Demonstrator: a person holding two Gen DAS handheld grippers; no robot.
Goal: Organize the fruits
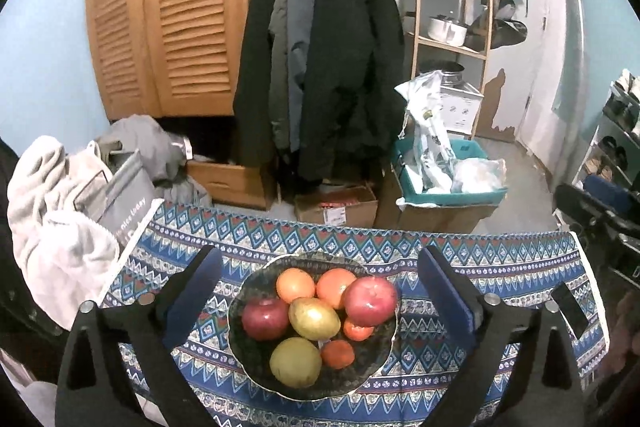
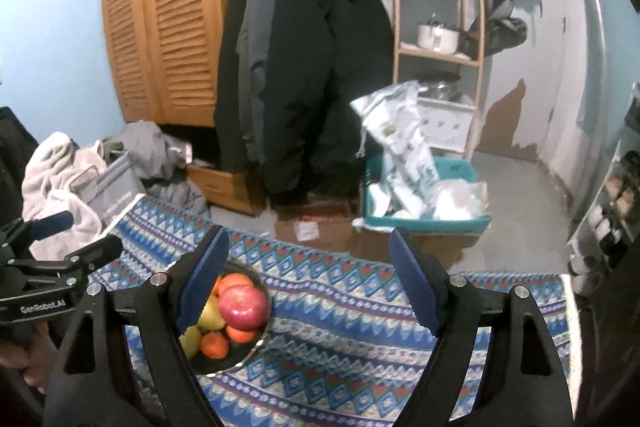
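Left tool (image 1: 320, 291) spread wide w/ nothing held, over fruit bowl (image 1: 240, 339) on patterned table (image 1: 500, 267). Right tool (image 2: 308, 283) also wide, empty, bowl at its left finger.

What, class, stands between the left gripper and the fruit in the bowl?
Nothing visible. The left gripper is open, its fingers spread to either side of the bowl, with only patterned tablecloth around it. The fruit is heaped, so a red apple crowds the oranges beside it.
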